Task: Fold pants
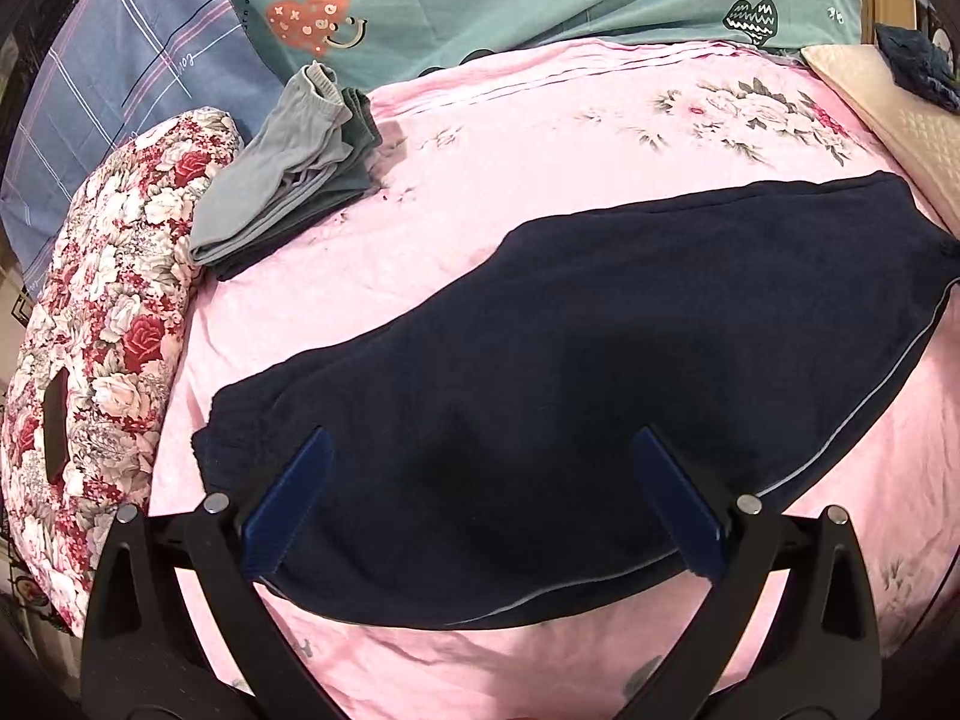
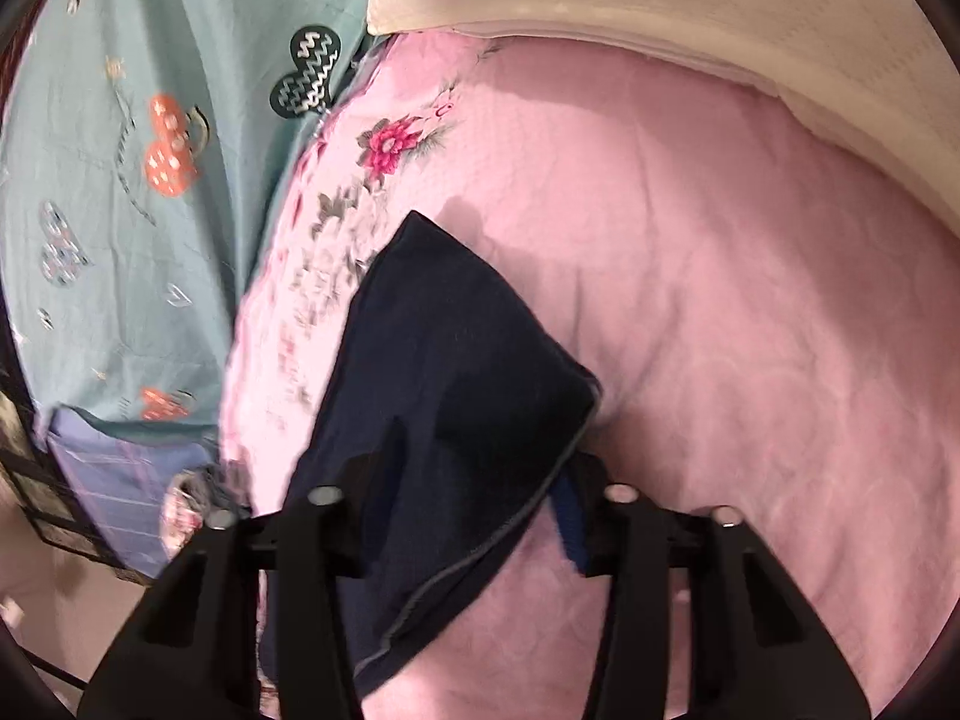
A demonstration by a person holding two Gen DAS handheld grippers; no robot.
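Left gripper [image 1: 480, 510] fingers [image 1: 288, 504] spread wide apart, released, hovering over the near part of the dark navy pants [image 1: 600, 360], nothing pinched between them. Right gripper [image 2: 480, 516] fingers [image 2: 570, 516] clenched on a fold of the pants [image 2: 456, 360]; cloth fills the gap between them and drapes over the left finger, so only a bit of the blue pad on the right one shows. That view is motion-blurred.

Pants lie on the pink floral bedsheet [image 1: 540, 138], stretched from near left to far right in the left wrist view, flat, with a thin light piping line [image 1: 870, 408] along the right and near edge. In the right wrist view a corner of the pants is raised off the sheet, piping visible along its near edge.

Far left on the bed: a pile of grey-green folded clothes [image 1: 282, 180], well apart from the pants. Left of that, a red-and-white flowered quilt [image 1: 102, 324]. Far side: teal bedding with heart prints [image 1: 480, 0], blue plaid fabric [image 1: 120, 72] at far left. Cream quilted pillow [image 1: 888, 108] at far right with a dark crumpled item [image 1: 918, 66] on it.
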